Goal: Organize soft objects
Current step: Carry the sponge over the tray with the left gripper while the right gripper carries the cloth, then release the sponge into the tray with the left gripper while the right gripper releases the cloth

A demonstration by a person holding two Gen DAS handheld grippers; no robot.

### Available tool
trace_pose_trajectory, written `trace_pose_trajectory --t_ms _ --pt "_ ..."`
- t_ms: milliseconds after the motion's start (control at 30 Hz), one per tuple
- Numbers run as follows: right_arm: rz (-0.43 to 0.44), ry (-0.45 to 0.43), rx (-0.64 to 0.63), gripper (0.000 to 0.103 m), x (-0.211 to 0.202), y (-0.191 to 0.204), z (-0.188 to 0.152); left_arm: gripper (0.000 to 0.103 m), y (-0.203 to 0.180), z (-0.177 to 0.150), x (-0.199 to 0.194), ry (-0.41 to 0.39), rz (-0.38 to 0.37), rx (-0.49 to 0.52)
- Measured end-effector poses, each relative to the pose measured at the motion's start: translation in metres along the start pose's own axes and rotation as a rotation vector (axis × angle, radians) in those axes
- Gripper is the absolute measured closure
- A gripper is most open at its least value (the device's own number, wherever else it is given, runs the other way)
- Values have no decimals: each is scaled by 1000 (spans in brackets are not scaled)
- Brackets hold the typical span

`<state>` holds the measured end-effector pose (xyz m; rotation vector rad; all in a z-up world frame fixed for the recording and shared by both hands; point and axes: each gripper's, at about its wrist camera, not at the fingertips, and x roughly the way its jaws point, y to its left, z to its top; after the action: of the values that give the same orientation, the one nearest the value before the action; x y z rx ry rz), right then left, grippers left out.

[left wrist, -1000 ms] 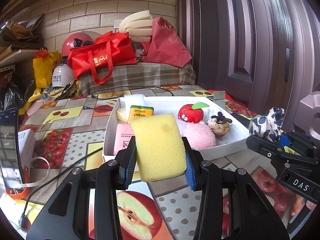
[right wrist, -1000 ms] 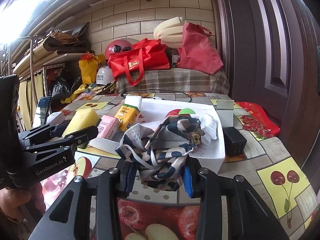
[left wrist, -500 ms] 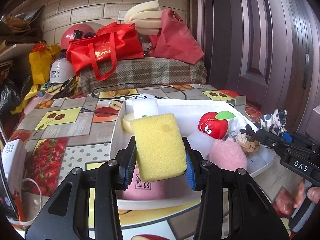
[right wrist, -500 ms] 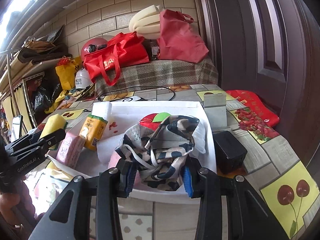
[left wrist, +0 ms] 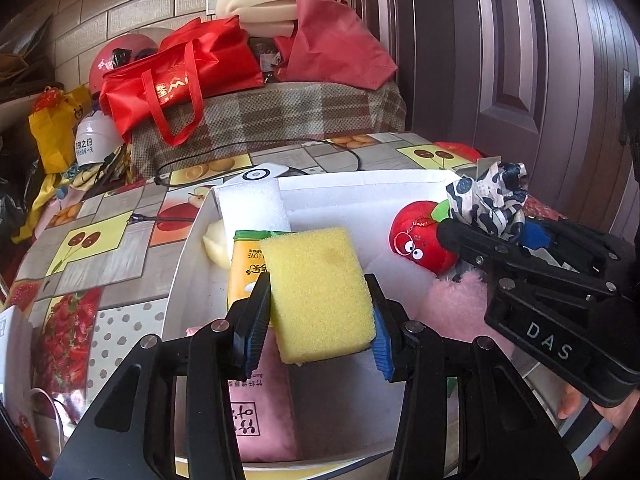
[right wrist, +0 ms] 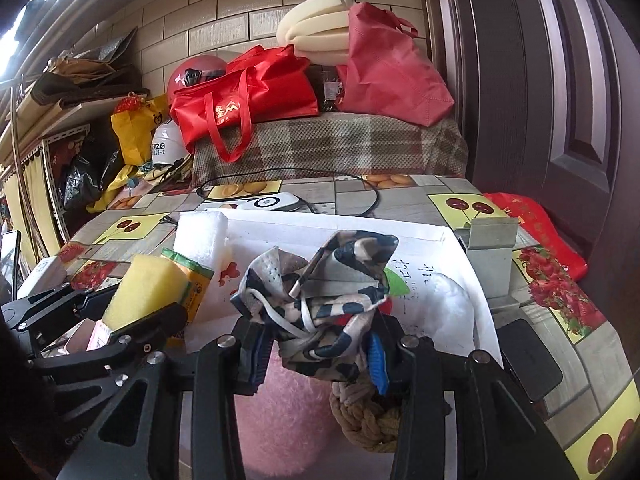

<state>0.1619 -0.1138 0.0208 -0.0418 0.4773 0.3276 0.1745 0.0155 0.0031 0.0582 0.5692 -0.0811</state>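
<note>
My left gripper (left wrist: 318,332) is shut on a yellow sponge (left wrist: 318,294) and holds it above the white tray (left wrist: 360,188). The sponge also shows in the right wrist view (right wrist: 146,290). My right gripper (right wrist: 318,354) is shut on a crumpled black-and-white patterned cloth (right wrist: 320,280), also over the tray; the cloth shows at the right of the left wrist view (left wrist: 488,204). In the tray lie a red apple plush (left wrist: 420,240), a pink fluffy ball (right wrist: 288,412), a rope knot toy (right wrist: 364,416), a pink tissue pack (left wrist: 262,412), a yellow-green tissue pack (left wrist: 246,268) and a white foam block (left wrist: 252,208).
The tray sits on a fruit-pattern tablecloth (left wrist: 88,240). A black cable (left wrist: 256,148) and a white device (right wrist: 268,202) lie behind it. A grey metal bracket (right wrist: 490,248) and a black box (right wrist: 528,356) stand right of the tray. Red bags (right wrist: 244,96) are piled at the back.
Both grippers have moved forward from the table's front to above the tray, still holding the sponge and the cloth. The tray's contents now lie directly below them.
</note>
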Motion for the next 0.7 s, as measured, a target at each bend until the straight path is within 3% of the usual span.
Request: trace_pose_trajectory --t_ms 33,67,133,167,400,500,700 --pt "-6 -1 -7 52 -1 1 0 55 0 0 2 9 9 -1" --pt "-20 -7 0 50 -2 0 0 49 0 0 3 15 13 -2" --pt "-19 -19 16 12 -4 -3 1 7 0 0 2 10 24 -6" --pt "-21 -26 22 9 -5 -4 2 0 1 0 1 3 29 -7" --pt "-39 -59 10 7 -10 -2 3 0 -2 -2 -6 -35 62 12" --pt "-55 -76 29 0 -12 -4 3 0 2 -2 -10 -55 73 -11" --pt "-109 -123 65 0 -24 -8 0 0 10 -5 -21 -84 92 -57"
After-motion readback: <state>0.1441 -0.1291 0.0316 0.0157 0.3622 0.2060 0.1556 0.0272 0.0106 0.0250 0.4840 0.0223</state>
